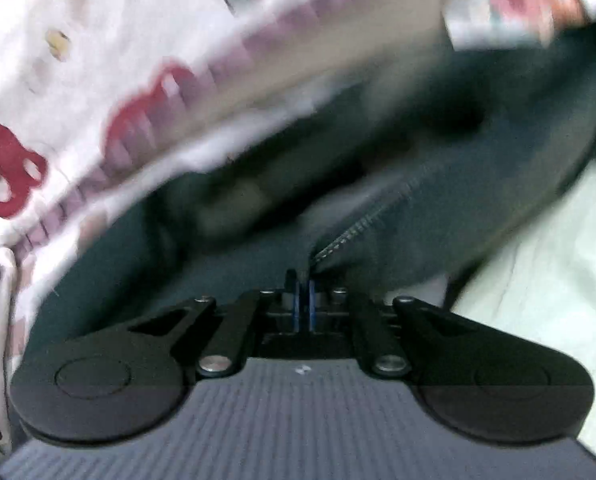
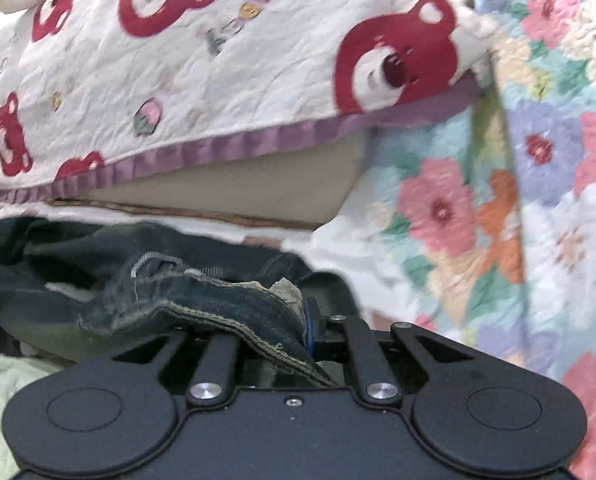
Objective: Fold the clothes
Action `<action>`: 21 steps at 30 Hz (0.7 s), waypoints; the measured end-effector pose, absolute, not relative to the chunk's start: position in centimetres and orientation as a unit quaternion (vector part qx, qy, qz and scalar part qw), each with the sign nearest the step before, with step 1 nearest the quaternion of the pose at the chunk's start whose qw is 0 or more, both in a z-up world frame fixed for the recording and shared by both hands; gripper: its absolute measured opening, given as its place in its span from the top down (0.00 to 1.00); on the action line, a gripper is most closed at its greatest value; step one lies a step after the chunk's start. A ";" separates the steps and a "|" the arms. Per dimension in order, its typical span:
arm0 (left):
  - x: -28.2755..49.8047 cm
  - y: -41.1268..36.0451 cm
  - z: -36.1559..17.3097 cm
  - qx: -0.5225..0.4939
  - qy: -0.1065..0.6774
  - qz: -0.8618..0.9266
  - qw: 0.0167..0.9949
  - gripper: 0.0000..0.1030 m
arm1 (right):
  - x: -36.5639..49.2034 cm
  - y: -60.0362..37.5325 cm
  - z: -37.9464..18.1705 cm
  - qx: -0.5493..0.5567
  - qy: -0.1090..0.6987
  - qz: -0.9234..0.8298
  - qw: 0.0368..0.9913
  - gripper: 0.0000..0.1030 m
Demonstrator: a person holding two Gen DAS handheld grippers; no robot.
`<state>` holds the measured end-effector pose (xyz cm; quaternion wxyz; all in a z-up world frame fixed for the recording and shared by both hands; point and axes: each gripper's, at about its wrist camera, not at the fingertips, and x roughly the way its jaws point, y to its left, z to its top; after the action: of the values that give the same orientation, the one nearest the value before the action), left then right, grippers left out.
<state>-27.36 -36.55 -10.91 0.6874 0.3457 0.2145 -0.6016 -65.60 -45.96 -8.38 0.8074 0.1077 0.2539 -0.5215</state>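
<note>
Left gripper [image 1: 304, 294]: clenched on dark jeans [image 1: 378, 200] at a stitched seam, below the bear-print quilt [image 1: 77, 60]. Right gripper [image 2: 310, 328]: clamped on the frayed hem, below that quilt, probably to stretch the fabric for folding.

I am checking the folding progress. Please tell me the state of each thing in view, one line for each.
Dark blue denim jeans: crumpled, not folded, gripped by both grippers.
Left gripper: shut on the jeans.
Right gripper: shut on the jeans' frayed edge.
White quilted blanket with red bears: bunched, purple-trimmed edge lifted.
Floral quilt: spread out.
</note>
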 end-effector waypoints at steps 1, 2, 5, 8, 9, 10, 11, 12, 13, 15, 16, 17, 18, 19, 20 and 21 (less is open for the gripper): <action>-27.0 -36.4 -9.4 0.324 0.212 -0.606 0.695 0.96 | -66.1 -46.3 -7.6 0.115 0.250 -0.521 0.808 0.89; -26.7 -36.3 -8.0 0.303 0.209 -0.610 0.702 0.96 | -66.8 -46.9 -7.0 0.133 0.241 -0.521 0.808 0.89; -25.6 -36.6 -5.5 0.254 0.219 -0.618 0.711 0.96 | -70.4 -50.8 -7.3 0.289 0.187 -0.504 0.792 0.88; -24.7 -38.1 -7.1 0.242 0.262 -0.622 0.697 0.96 | -73.4 -54.5 -10.9 0.427 0.149 -0.492 0.744 0.87; -24.5 -38.6 -8.3 0.244 0.277 -0.623 0.690 0.96 | -73.1 -55.5 -12.2 0.434 0.160 -0.497 0.734 0.85; -24.4 -38.9 -9.6 0.251 0.285 -0.623 0.684 0.96 | -72.8 -56.3 -13.4 0.438 0.171 -0.504 0.724 0.82; -24.5 -39.2 -10.9 0.264 0.292 -0.624 0.675 0.95 | -72.3 -56.6 -14.1 0.429 0.180 -0.517 0.718 0.73; -24.6 -39.4 -12.1 0.276 0.293 -0.621 0.672 0.95 | -71.8 -56.9 -14.7 0.420 0.189 -0.530 0.712 0.65; -24.7 -39.4 -13.1 0.288 0.293 -0.617 0.671 0.95 | -71.4 -57.2 -15.3 0.412 0.194 -0.541 0.707 0.65; -24.6 -39.4 -14.5 0.310 0.294 -0.605 0.671 0.93 | -71.3 -56.9 -15.4 0.403 0.181 -0.559 0.702 0.49; -24.4 -39.1 -14.7 0.313 0.297 -0.603 0.671 0.90 | -71.2 -56.6 -15.3 0.398 0.175 -0.569 0.698 0.47; -24.2 -38.8 -15.0 0.315 0.299 -0.601 0.671 0.89 | -71.2 -56.3 -15.3 0.393 0.170 -0.576 0.696 0.47; -24.0 -38.6 -15.2 0.317 0.301 -0.599 0.671 0.89 | -71.2 -55.7 -15.0 0.386 0.167 -0.580 0.697 0.47; -23.8 -38.4 -15.3 0.316 0.305 -0.600 0.669 0.88 | -71.3 -54.9 -14.5 0.370 0.164 -0.588 0.700 0.46; -23.5 -38.2 -15.4 0.316 0.308 -0.601 0.667 0.87 | -71.9 -54.1 -13.9 0.352 0.161 -0.599 0.701 0.45; -23.5 -38.1 -15.5 0.316 0.308 -0.602 0.665 0.87 | -72.5 -53.3 -13.3 0.336 0.158 -0.610 0.700 0.40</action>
<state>-23.46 -38.15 -15.46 0.6653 0.3164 0.3085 -0.6018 -72.48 -53.29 -13.30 0.7000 0.3363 0.1576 -0.6100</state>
